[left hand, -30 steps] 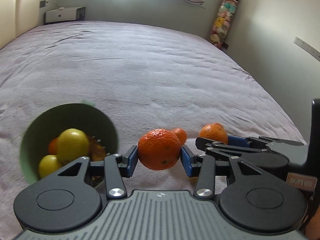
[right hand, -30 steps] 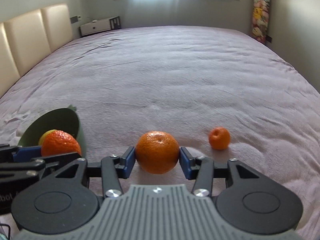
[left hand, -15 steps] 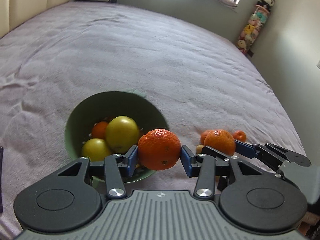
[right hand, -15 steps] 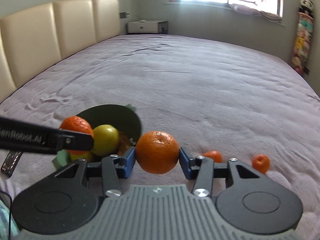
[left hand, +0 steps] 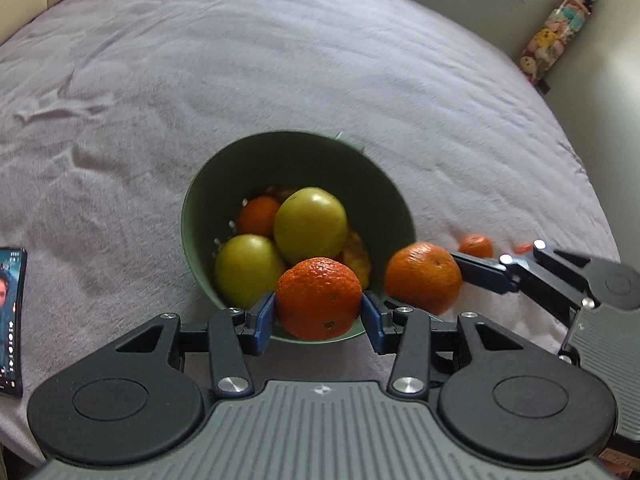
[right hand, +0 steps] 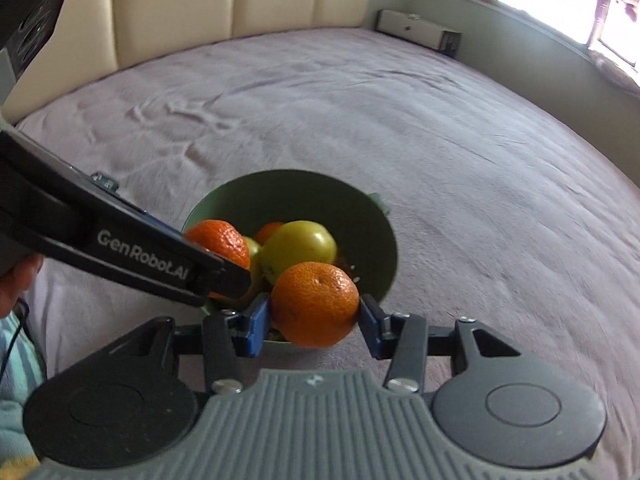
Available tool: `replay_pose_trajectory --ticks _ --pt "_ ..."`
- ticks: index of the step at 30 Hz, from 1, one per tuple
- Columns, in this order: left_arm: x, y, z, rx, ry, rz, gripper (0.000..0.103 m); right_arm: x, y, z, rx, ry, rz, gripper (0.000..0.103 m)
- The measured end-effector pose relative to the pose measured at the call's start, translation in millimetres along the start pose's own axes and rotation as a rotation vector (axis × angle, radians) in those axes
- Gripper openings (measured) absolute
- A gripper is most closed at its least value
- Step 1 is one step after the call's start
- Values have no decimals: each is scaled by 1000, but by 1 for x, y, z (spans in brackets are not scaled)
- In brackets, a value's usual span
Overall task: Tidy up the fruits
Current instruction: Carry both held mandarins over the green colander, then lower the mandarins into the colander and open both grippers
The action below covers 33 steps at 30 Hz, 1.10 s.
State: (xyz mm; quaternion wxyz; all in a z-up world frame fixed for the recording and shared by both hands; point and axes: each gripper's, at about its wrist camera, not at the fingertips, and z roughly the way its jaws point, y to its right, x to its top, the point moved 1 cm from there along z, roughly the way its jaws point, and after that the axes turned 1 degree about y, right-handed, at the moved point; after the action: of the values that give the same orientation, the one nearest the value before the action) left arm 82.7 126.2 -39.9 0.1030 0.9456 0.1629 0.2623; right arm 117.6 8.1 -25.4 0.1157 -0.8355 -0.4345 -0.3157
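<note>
Hovering at the green bowl's six o'clock rim, the left gripper clenches an orange; the right gripper grips another orange; release low, one by one.

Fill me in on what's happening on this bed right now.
A person is sorting fruit with a hand-held gripper in each hand. The left gripper has its jaws clamped on an orange at the near rim of the green bowl. The right gripper grips a second orange beside that rim. The bowl sits on the bedspread and holds two green apples plus other orange fruit. Two small oranges lie loose on the bed, and a phone rests at the left edge.
</note>
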Motion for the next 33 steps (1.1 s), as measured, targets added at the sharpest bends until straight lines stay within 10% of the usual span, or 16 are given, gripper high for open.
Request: replay_pose_trajectory --ticks 33 --pt "9 -28 61 -24 -165 -188 52 -3 13 82 166 -211 -124 45"
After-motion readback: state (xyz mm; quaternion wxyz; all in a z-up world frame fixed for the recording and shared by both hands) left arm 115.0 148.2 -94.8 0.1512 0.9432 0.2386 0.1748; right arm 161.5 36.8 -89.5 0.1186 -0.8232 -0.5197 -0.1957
